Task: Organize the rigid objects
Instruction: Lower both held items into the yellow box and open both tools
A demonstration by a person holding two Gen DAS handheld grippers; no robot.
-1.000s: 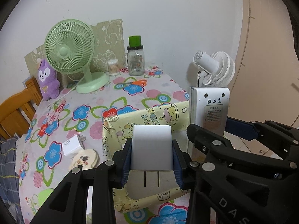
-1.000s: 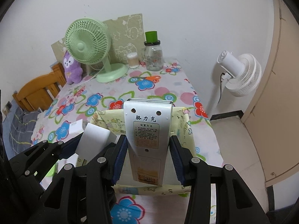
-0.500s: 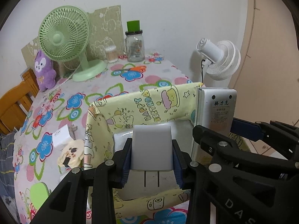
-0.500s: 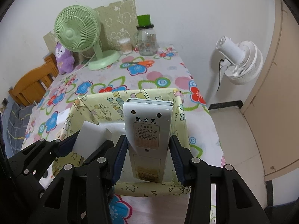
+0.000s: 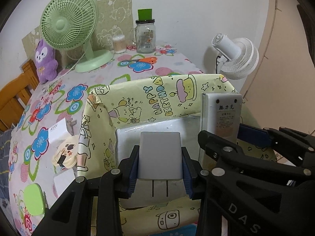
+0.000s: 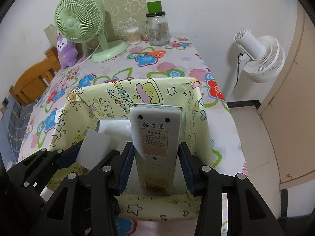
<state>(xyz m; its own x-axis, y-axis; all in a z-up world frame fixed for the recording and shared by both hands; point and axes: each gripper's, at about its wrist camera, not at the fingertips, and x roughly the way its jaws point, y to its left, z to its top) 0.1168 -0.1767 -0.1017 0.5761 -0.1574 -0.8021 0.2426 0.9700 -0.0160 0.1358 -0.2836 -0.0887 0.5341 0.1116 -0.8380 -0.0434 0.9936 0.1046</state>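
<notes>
While both hover over the yellow birthday-print box, the left tongs are clamped on a white plug adapter, prongs pointing back, and the right tongs are clamped on a grey remote, upright. That box sits on the flowery bench, near a green fan.

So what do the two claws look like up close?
Both claws, left and right, are black plastic frames with cut-out holes and round silver bolts. Each finger has a dark blue ridged pad inside. White letters "DAS" mark the right one. No cables or sleeves show.
</notes>
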